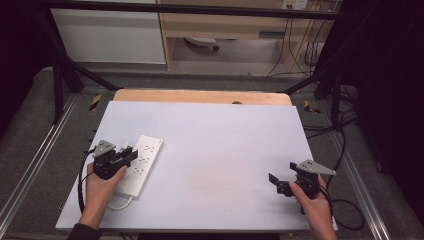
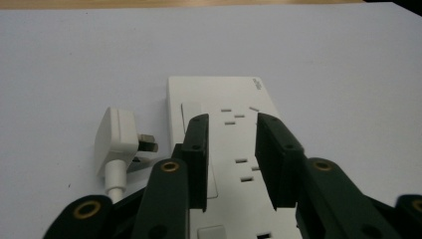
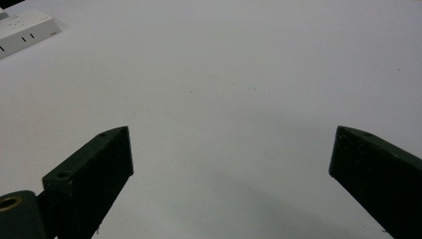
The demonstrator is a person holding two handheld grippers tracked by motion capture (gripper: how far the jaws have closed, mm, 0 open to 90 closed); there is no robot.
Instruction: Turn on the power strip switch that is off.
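Though loose, plug [image 2: 119, 137] beside left tool [image 2: 231, 149].

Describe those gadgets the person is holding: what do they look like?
Each hand holds a black tool: the left gripper and right gripper both carry a grey three-cornered plate on top, a trailing black cable, and two flat black fingers with brass-coloured pivot rings. A dark sleeve covers the left forearm.
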